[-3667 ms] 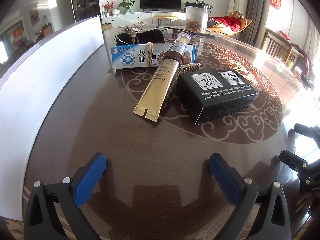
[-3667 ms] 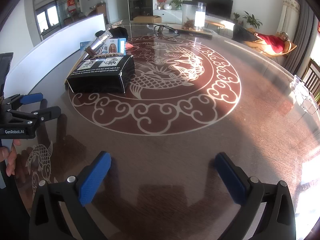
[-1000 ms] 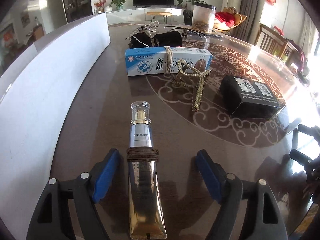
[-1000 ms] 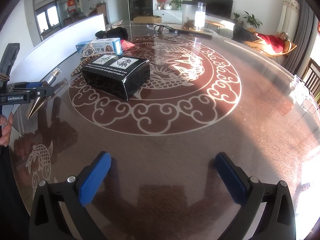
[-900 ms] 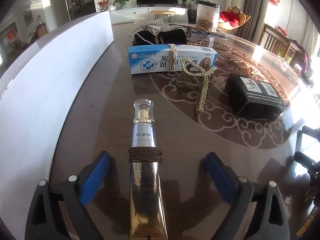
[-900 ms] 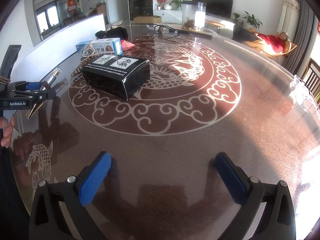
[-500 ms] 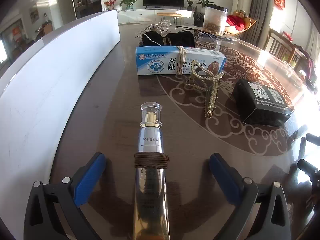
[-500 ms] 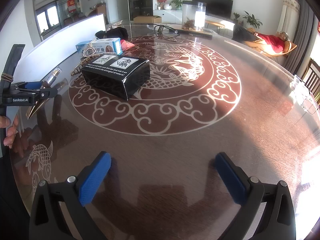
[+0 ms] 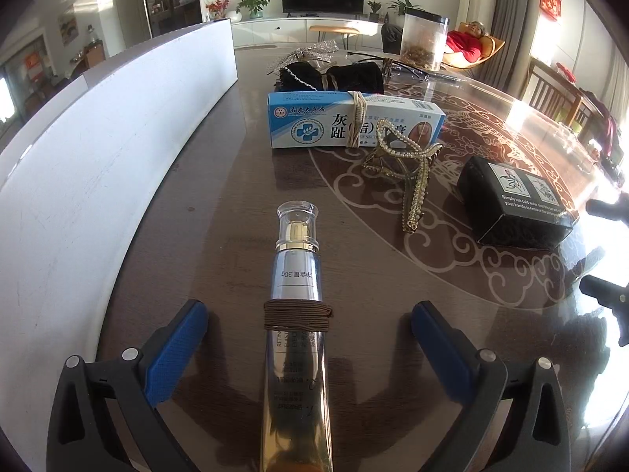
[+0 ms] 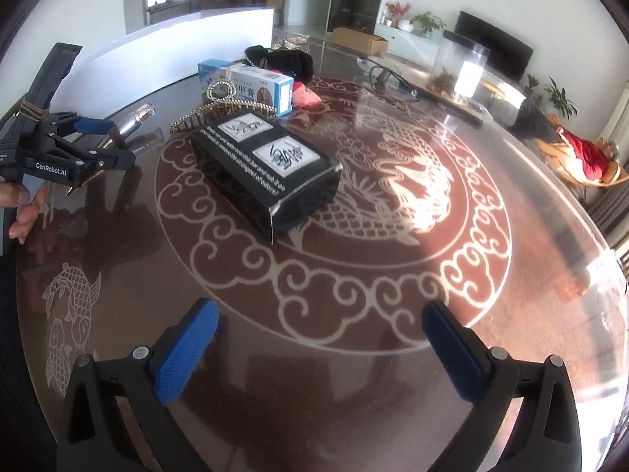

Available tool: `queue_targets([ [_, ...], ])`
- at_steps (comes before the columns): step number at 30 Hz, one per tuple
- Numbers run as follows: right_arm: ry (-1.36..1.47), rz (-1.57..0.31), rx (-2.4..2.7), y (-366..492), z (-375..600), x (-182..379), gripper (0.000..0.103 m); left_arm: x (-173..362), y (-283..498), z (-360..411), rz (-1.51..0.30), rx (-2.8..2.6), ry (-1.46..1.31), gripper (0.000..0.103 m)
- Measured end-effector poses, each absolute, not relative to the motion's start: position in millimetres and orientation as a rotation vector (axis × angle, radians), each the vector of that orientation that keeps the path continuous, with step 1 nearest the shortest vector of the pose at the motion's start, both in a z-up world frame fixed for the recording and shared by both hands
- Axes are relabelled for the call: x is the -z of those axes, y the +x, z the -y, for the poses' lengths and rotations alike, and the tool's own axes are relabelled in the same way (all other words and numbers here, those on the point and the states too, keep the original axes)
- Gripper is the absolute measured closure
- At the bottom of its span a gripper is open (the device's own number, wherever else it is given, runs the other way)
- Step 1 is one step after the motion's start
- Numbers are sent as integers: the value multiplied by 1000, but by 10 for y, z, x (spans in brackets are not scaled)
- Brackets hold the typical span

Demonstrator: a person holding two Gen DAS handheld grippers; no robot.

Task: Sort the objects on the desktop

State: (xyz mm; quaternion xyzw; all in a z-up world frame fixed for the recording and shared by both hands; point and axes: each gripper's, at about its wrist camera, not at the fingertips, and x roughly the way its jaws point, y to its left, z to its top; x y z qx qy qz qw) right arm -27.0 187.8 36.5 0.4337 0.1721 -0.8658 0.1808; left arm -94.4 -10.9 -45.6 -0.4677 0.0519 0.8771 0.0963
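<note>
While fingers gape — clear jar [image 9: 423, 41] holds brown bits | black box [image 9: 515, 206] closed

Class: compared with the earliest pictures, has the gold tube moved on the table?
Yes. The gold tube moved nearer the camera, away from the blue-and-white box.

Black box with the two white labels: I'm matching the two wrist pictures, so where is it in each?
Left wrist: black box at right of middle, past the jewelled hair clip.
Right wrist: black box at centre left.
Shared landmark: blue-and-white carton lying beyond it.
</note>
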Motion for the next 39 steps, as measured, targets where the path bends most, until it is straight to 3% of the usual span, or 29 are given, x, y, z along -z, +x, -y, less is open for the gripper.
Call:
queue_targets([
  [3,1163,-513,2306,-629,-1673,-503,0,458,-946,110,-153,-2598,-1386,0],
  [9,1273,-584,2099,-1192,-1220,-250,2,449,-946,113,-147,-2600,-1385,0],
  [12,1331,-491,2115,-1285,-1150,-206,13,449,-948,115,-146,-2601,-1384,0],
  [14,1347,-437,2187,-1245,-1156,-241,32,447,-946,118,-144,-2602,-1384,0],
  [16,1392,-344,2310,-1139,-1229,-256,42,443,-949,113,-146,-2605,-1382,0],
  [18,1414,-250,2424,-920,-1290,-258,43,441,-943,106,-144,-2607,-1383,0],
  [22,1345,-206,2578,-421,-1271,-245,42,442,-931,99,-143,-2614,-1383,0],
  [24,1307,-187,2637,-314,-1283,-220,33,446,-929,92,-145,-2615,-1384,0],
  [26,1327,-151,2645,-320,-1323,-193,13,445,-925,87,-147,-2618,-1384,0],
  [28,1336,-155,2635,-361,-1323,-184,9,446,-921,86,-147,-2619,-1384,0],
  [29,1340,-163,2625,-370,-1307,-177,2,444,-922,86,-146,-2618,-1385,0],
  [39,1349,-167,2614,-400,-1312,-152,0,448,-927,85,-145,-2619,-1385,0],
])
